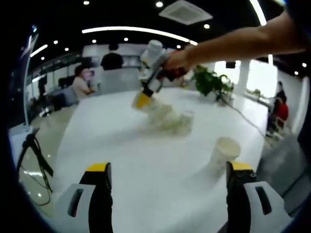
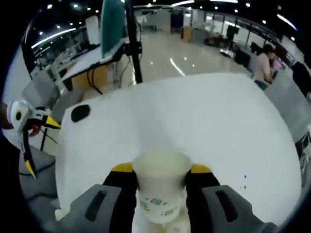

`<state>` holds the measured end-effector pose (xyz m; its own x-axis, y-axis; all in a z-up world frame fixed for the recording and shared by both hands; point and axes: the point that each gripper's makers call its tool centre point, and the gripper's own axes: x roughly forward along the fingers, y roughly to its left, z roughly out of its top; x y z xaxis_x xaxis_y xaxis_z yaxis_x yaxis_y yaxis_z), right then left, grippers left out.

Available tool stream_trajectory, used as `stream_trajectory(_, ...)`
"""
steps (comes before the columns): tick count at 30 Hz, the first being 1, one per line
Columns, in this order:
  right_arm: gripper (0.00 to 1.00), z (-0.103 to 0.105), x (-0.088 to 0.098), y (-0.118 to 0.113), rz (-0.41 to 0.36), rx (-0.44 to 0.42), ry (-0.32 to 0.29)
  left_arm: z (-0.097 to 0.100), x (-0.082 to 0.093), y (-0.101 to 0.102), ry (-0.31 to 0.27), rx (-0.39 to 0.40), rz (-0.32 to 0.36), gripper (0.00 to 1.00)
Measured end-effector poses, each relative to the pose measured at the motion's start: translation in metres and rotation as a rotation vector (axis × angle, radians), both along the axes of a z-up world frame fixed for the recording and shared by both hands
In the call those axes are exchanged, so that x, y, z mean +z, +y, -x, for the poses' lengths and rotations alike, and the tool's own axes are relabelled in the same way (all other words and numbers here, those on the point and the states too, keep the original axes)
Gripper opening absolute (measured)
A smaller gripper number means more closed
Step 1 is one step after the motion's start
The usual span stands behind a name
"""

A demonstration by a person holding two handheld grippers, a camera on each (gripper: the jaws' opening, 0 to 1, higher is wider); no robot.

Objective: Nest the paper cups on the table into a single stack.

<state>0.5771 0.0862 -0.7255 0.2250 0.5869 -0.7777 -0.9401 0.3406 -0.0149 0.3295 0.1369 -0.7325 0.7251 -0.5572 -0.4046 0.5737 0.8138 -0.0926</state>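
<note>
My right gripper (image 2: 162,168) is shut on a white paper cup (image 2: 160,194) with green print, its open mouth facing away from the camera. In the left gripper view this right gripper (image 1: 143,99) reaches in from the upper right in a person's hand, over a blurred cluster of paper cups (image 1: 172,121) mid-table. One more paper cup (image 1: 224,153) stands alone just beyond my left gripper's right jaw. The left gripper (image 1: 169,167) is open wide with nothing between its jaws. It also appears at the left edge of the right gripper view, as the left gripper (image 2: 41,145).
The white table (image 1: 121,145) runs back toward a potted plant (image 1: 211,80) and seated people (image 1: 82,82). A small black object (image 2: 80,112) lies near the table's far corner, with a tripod pole (image 2: 133,43) on the floor beyond it.
</note>
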Motion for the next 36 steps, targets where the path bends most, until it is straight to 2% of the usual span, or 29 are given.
stream_trajectory(6, 0.36, -0.017, 0.044, -0.002, -0.165, -0.108, -0.073, -0.002, 0.004, -0.005, -0.008, -0.017, -0.004, 0.97)
stream_trajectory(8, 0.36, -0.027, 0.059, -0.007, -0.217, -0.156, -0.107, -0.003, 0.006, -0.006, -0.01, -0.02, -0.006, 0.97)
stream_trajectory(10, 0.36, -0.04, 0.075, -0.014, -0.273, -0.196, -0.184, -0.004, 0.009, -0.008, -0.017, -0.024, -0.007, 0.97)
stream_trajectory(13, 0.36, -0.05, 0.09, -0.024, -0.365, -0.268, -0.213, -0.005, 0.013, -0.007, -0.025, -0.023, -0.004, 0.97)
stream_trajectory(17, 0.37, -0.057, 0.109, -0.039, -0.439, -0.333, -0.284, -0.004, 0.015, -0.007, -0.028, -0.026, -0.007, 0.97)
stream_trajectory(19, 0.37, -0.058, 0.117, -0.045, -0.466, -0.348, -0.298, -0.004, 0.014, -0.007, -0.028, -0.025, -0.007, 0.97)
stream_trajectory(20, 0.37, -0.052, 0.121, -0.046, -0.474, -0.356, -0.299, -0.003, 0.014, -0.008, -0.027, -0.026, -0.007, 0.97)
stream_trajectory(22, 0.36, -0.049, 0.122, -0.051, -0.48, -0.361, -0.29, -0.002, 0.015, -0.008, -0.025, -0.027, -0.009, 0.97)
stream_trajectory(28, 0.36, -0.043, 0.124, -0.061, -0.475, -0.358, -0.323, -0.004, 0.018, -0.009, -0.037, -0.027, -0.012, 0.99)
stream_trajectory(36, 0.36, -0.024, 0.13, -0.074, -0.511, -0.375, -0.35, -0.007, 0.022, -0.013, -0.033, -0.044, -0.006, 0.99)
